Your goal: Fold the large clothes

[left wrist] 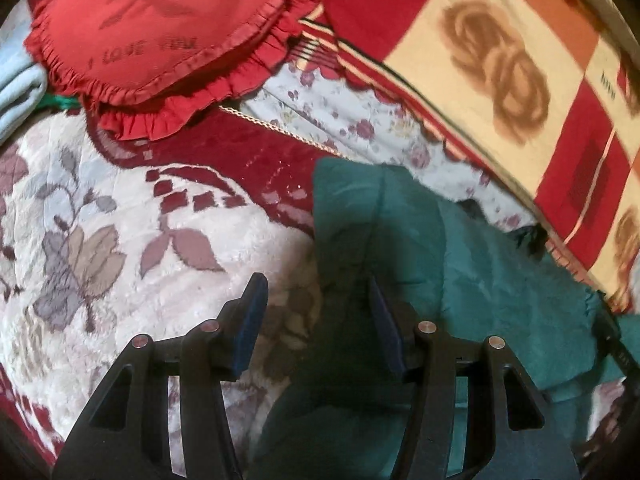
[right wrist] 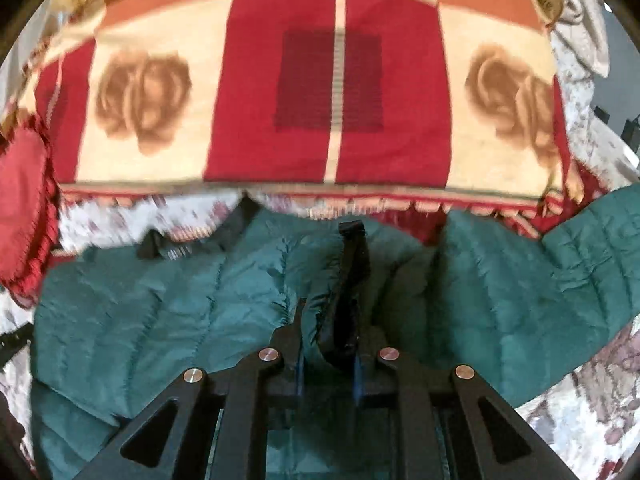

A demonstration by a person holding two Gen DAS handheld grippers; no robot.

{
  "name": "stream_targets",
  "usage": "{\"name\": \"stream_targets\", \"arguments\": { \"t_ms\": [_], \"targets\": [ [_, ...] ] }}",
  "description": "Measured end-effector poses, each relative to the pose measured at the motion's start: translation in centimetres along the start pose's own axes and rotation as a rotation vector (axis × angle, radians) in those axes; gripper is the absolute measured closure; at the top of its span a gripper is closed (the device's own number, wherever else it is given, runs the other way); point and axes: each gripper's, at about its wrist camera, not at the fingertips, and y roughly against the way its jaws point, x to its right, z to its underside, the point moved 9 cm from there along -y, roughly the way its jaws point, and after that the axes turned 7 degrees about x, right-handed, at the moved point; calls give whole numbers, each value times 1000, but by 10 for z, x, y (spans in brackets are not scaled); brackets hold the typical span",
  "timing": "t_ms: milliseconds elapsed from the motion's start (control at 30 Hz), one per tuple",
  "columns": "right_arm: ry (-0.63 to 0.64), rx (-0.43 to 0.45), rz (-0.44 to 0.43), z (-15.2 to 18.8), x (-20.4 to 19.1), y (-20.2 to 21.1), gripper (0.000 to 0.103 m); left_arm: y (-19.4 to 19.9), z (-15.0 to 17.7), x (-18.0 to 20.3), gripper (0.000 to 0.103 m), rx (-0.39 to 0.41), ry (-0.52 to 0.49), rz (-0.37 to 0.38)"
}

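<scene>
Pinching a quilted green jacket (right wrist: pixel 168 312) fold, right tool (right wrist: pixel 330 316) clamps; left tool (left wrist: pixel 318 300) gapes above plush blanket (left wrist: pixel 120 248).

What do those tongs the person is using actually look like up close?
Both look alike. The left tongs and right tongs are black frames with triangular cut-outs and round silver pins at the joints. Each ends in two flat fingers faced with dark blue pads. No cables, markings or sleeves show in either view.

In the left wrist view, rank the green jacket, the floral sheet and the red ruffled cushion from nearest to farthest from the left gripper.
1. Green jacket: under and right of the left gripper.
2. Floral sheet: beyond the jacket, centre.
3. Red ruffled cushion: top left, farthest.
</scene>
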Motion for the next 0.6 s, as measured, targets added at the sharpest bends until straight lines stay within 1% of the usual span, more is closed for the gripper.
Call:
{"name": "stream_targets", "arguments": {
  "t_ms": [33, 100, 133, 167, 200, 233, 267, 300, 333, 400, 433, 500, 567, 600],
  "targets": [
    [-5, -27, -5, 6, 1, -5, 88, -4, 2, -1, 51, 3, -11, -10],
    [-28, -89, -51, 20, -1, -13, 87, -13, 6, -6, 51, -6, -16, -35],
    [-38, -117, -79, 24, -2, -13, 84, -16, 6, -10, 51, -11, -7, -38],
    [-45, -134, -95, 24, -1, -10, 77, -18, 5, -14, 49, -15, 10, -35],
    [-49, -129, -83, 21, 2, -6, 60, -19, 4, -17, 48, -17, 22, -32],
    [-49, -95, -53, 14, 6, 3, 49, -19, 3, -19, 48, -23, 38, -25],
    [-45, -55, -29, 7, 8, 13, 46, -18, 2, -20, 48, -28, 53, -20],
    [-36, -20, -25, -1, 6, 22, 45, -16, 1, -20, 48, -28, 61, -19],
    [-20, -9, -51, -6, -3, 29, 45, -12, -2, -18, 48, -19, 67, -14],
    [8, -25, -138, -9, -31, 33, 45, -4, -8, -9, 48, 10, 75, 11],
    [25, -40, -196, -8, -52, 34, 45, 0, -10, -3, 48, 22, 73, 27],
    [72, -64, -270, -2, -89, 30, 45, 5, -14, 8, 48, 36, 60, 51],
    [140, -78, -315, 4, -129, 23, 45, 4, -16, 18, 48, 39, 39, 59],
    [177, -73, -321, 6, -147, 18, 45, 1, -15, 23, 48, 32, 24, 60]
  ]
}}
